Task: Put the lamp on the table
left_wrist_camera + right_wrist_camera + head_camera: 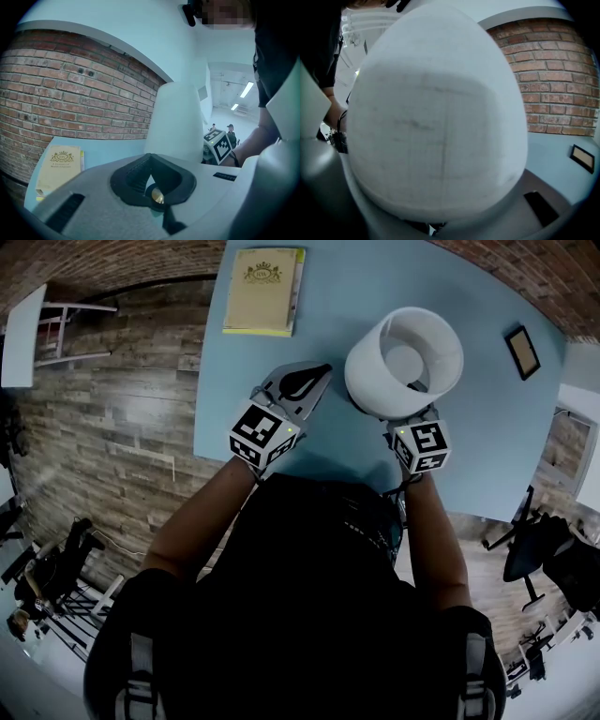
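The lamp [403,360] has a white drum shade and stands over the near right part of the blue table [356,287]. My right gripper [413,420] reaches in under the shade, which hides its jaws from the head view. In the right gripper view the shade [436,126] fills the picture, and the jaws close narrowly beneath it on the lamp's stem. My left gripper [315,377] hovers just left of the lamp, shut with nothing in it. Its view shows the shade [176,122] ahead to the right.
A yellow book [264,292] lies at the table's far left, also seen as the book [58,166]. A small dark picture frame [522,351] lies at the far right. A brick wall [70,93] runs behind the table. White tables and chairs stand on the wooden floor around it.
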Demonstrator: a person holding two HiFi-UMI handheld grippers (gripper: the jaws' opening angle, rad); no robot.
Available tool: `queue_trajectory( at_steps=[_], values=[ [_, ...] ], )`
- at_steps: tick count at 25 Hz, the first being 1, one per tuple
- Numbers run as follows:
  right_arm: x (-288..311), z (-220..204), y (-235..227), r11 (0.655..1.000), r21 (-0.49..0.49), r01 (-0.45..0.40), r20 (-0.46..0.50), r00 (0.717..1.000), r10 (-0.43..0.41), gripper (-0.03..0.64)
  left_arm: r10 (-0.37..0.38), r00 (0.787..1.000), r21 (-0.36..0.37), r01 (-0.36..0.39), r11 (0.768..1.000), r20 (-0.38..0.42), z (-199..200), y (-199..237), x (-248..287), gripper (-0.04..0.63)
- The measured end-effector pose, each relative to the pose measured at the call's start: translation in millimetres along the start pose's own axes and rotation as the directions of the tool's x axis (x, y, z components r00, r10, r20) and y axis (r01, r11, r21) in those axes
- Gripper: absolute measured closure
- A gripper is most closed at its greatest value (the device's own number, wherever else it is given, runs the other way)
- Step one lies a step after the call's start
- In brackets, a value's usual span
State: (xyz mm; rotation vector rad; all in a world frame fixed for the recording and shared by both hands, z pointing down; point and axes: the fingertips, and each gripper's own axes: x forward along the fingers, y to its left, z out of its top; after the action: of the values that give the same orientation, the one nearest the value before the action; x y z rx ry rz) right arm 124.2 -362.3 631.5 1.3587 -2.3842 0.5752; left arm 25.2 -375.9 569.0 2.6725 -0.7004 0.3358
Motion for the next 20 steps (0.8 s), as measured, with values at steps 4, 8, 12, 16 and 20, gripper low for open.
queue_trajectory(
  at_steps=[4,8,12,16,20],
  values=[
    [-1,-2,1,1.0,0.005,0.005,-0.001,1.0,-0.005,0.494,0.003,1.0,0.002,-0.003,1.0,0.003,0,-2,-6,0.586],
    [-3,-5,2,1.0,0.002,0.004,0.002,1.0,-0.004,0.492,0.008,1.0,0.005,-0.008,1.0,0.009,2,-4,-10,0.586],
    [-5,-10,4,1.0,-0.008,0.005,-0.005,1.0,-0.005,0.492,0.012,1.0,0.003,-0.012,1.0,0.012,1,-7,-14,0.586],
    [-9,-20,7,1.0,-0.015,0.008,-0.029,1.0,-0.009,0.492,0.013,1.0,0.003,-0.014,1.0,0.02,4,-10,-20,0.586],
    [-15,-30,8,1.0,-0.006,0.016,-0.045,0.999,-0.016,0.492,0.008,1.0,0.012,-0.008,1.0,0.024,7,-16,-23,0.586]
  ],
)
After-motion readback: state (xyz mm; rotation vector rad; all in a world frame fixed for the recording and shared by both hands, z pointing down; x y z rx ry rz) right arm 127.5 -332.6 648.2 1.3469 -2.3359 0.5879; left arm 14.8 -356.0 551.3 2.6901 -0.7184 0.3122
